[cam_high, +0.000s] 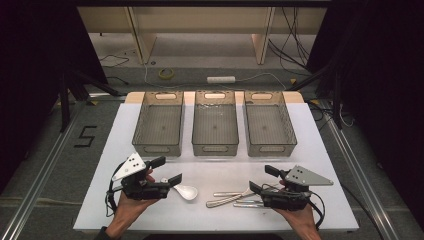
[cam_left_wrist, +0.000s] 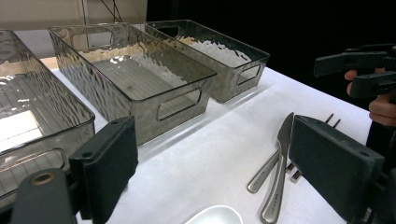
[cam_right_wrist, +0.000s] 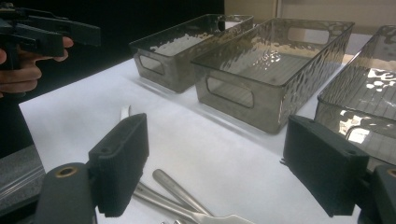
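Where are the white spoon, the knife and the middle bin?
White spoon (cam_high: 186, 191), high view, on its bowl.
Knife (cam_left_wrist: 282, 140), left gripper view, on the blade.
Middle bin (cam_high: 215, 149), high view, on its near wall by the handle slot.

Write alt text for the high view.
A person's hands hold the left gripper and right gripper, both open, over a white table, with a white spoon and metal cutlery lying between them. Three clear bins stand in a row farther back, with nothing in them.
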